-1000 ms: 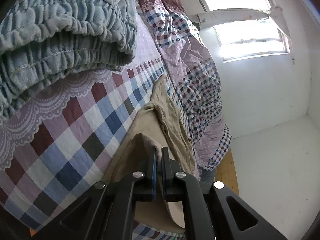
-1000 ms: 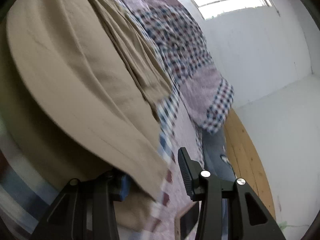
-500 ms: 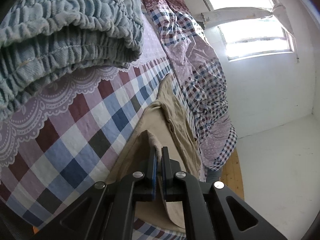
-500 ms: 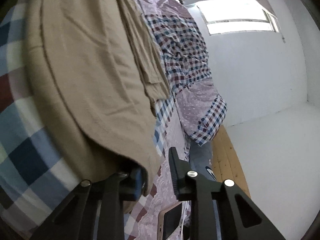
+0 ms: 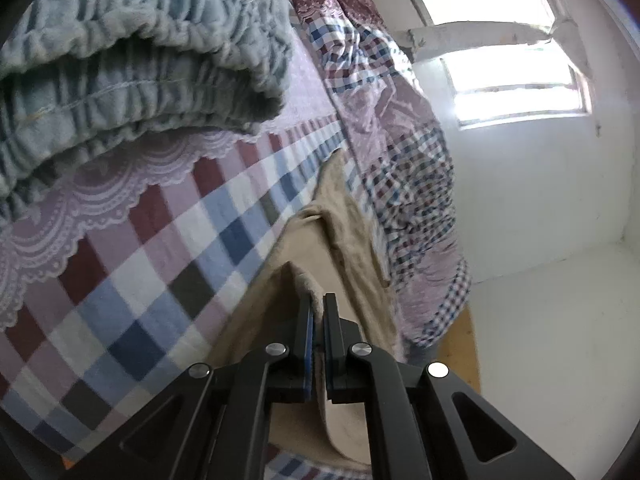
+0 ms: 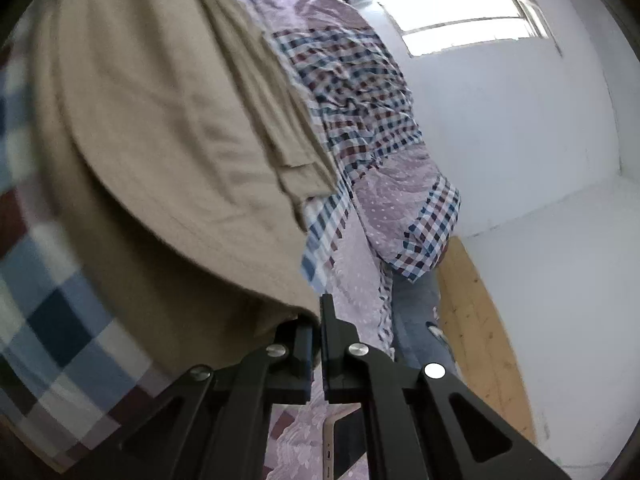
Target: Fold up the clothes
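Checked bedsheet (image 5: 132, 280), crumpled quilt (image 5: 404, 184) (same check), window (image 5: 516, 92), phone (image 6: 344, 448) nr bed edge.

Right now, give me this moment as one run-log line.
left claw: shut on beige garment | right claw: shut on its hem | blue garment: folded on checked bedsheet

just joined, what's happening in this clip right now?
A person is folding a beige garment on a bed with a checked bedsheet, one handheld gripper per hand. The left gripper is shut on a raised fold of the garment's edge. The right gripper is shut on another edge of it. A bunched grey-blue garment lies farther up the bed, untouched, and a phone lies below the right gripper.
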A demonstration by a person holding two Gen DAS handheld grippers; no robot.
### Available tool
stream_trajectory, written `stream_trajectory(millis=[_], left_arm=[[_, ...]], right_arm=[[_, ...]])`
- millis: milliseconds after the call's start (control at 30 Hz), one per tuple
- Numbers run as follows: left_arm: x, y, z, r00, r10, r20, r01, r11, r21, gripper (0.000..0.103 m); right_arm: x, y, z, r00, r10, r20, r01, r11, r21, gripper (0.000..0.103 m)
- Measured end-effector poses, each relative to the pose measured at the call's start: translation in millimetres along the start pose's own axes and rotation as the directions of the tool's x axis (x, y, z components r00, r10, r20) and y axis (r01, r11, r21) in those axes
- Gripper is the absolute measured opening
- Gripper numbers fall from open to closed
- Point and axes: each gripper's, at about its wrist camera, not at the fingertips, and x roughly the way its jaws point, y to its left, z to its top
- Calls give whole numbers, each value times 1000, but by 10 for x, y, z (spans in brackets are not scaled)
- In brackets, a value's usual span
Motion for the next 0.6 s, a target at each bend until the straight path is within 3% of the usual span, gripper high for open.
stream_trajectory(millis=[300, 600], left_arm=[[372, -577, 459, 999, -28, 31, 26, 999, 44, 2], [1316, -1270, 1142, 997, 58, 53, -65, 988, 138, 2]], right_arm=[[380, -887, 463, 1000, 20, 18, -23, 989, 144, 0], [1402, -1392, 980, 981, 183, -56, -170, 967, 192, 0]])
